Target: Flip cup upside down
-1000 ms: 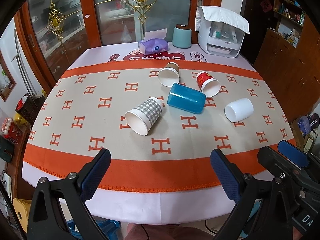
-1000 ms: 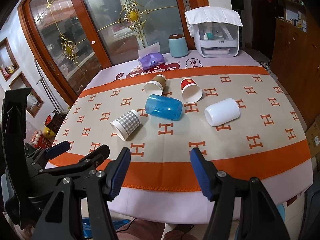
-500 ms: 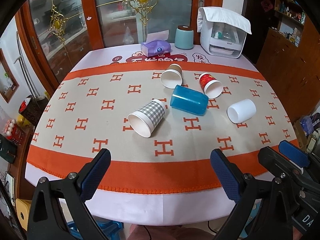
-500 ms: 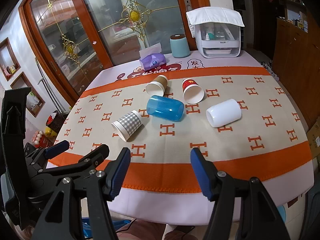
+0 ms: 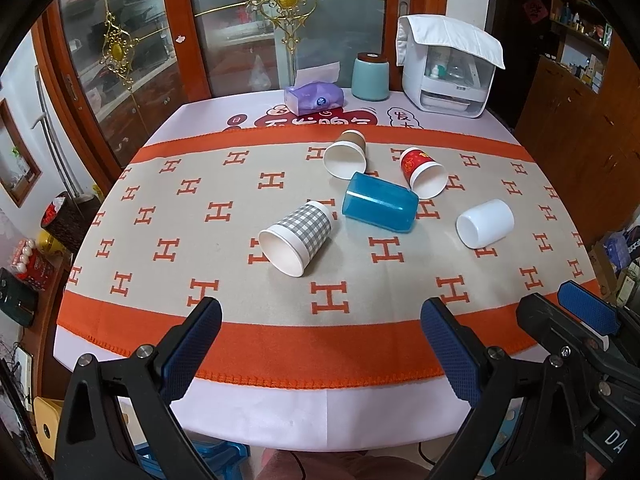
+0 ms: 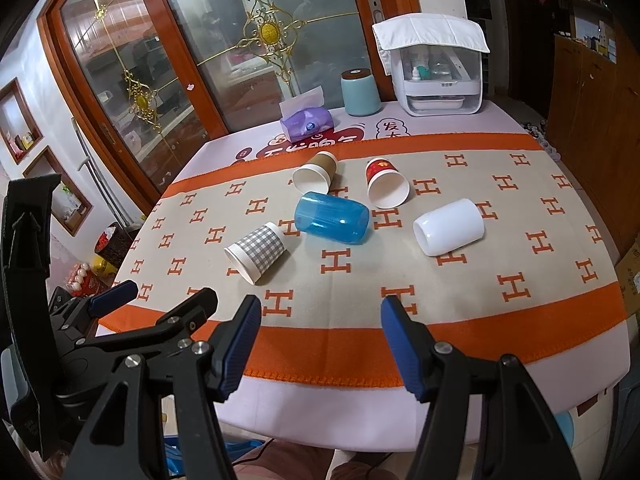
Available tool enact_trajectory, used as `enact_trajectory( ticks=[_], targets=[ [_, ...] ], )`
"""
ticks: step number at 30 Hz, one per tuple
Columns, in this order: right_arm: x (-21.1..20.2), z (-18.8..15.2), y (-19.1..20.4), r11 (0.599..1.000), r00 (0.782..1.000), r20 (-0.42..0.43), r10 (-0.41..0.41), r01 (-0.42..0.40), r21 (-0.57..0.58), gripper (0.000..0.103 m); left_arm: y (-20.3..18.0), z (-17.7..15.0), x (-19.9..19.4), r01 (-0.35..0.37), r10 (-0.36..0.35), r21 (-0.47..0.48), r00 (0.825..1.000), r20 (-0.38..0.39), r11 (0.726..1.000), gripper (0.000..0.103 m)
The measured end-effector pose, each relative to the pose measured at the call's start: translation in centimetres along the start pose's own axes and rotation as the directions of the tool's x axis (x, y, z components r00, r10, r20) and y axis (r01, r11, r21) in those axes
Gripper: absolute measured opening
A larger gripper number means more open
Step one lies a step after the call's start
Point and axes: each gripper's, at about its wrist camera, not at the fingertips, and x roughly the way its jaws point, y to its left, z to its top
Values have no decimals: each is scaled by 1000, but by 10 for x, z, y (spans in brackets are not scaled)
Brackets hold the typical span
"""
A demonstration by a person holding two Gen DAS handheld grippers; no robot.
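Item: my left tongs [image 5: 320, 328]. Jaws spread wide, nothing between them, held over the near edge of the table [image 5: 280, 420].

Item: my right tongs [image 6: 322, 320]. Also wide open and empty, hanging over the same near edge, just beside the left pair.

Item: five cups, all lying on their sides on the orange-and-beige cloth [image 5: 200, 240], well apart from both tongs.
- Checked paper cup [image 5: 298, 236], nearest, mouth toward me and to the left.
- Blue plastic cup [image 5: 380, 208], middle of the cluster, just beside the checked one.
- Brown paper cup [image 5: 346, 154], behind the blue one.
- Red paper cup [image 5: 424, 176], right of the brown one.
- White cup [image 5: 486, 224], off to the right, alone.

Item: risks, as I judge them. Every cup rests on a round side and may roll away at a sideways touch. The paper cups are thin; a hard squeeze near the mouth could crush them. The blue cup looks smooth and could slip out during the turn. The cluster is tight, so reaching for the blue cup may knock the checked or brown one.

Item: differences between views. The right view shows a wall niche [image 6: 20, 140] at far left and the left tongs from the side. The left view shows shelves [image 5: 580, 32] at far right and only part of the right tongs.
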Motion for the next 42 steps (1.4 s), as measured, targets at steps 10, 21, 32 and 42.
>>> enact_trajectory(
  ticks=[10, 21, 32, 42],
  targets=[
    [9, 8, 5, 1000, 1000, -4, 16, -16, 19, 63, 0, 9, -1, -15, 15, 9, 1000, 11, 1000, 99],
    [38, 26, 5, 998, 999, -43, 20, -17, 67, 63, 7, 30, 20, -9, 10, 42, 1000, -16, 999, 99],
    [110, 43, -6, 978, 983, -177, 56, -18, 209, 63, 22, 67, 84, 82, -55, 160, 985, -165, 984, 99],
    [171, 42, -20, 948, 959, -273, 81, 11, 319, 62, 42, 100, 170, 232, -131, 232, 915, -383, 945, 99]
  ],
)
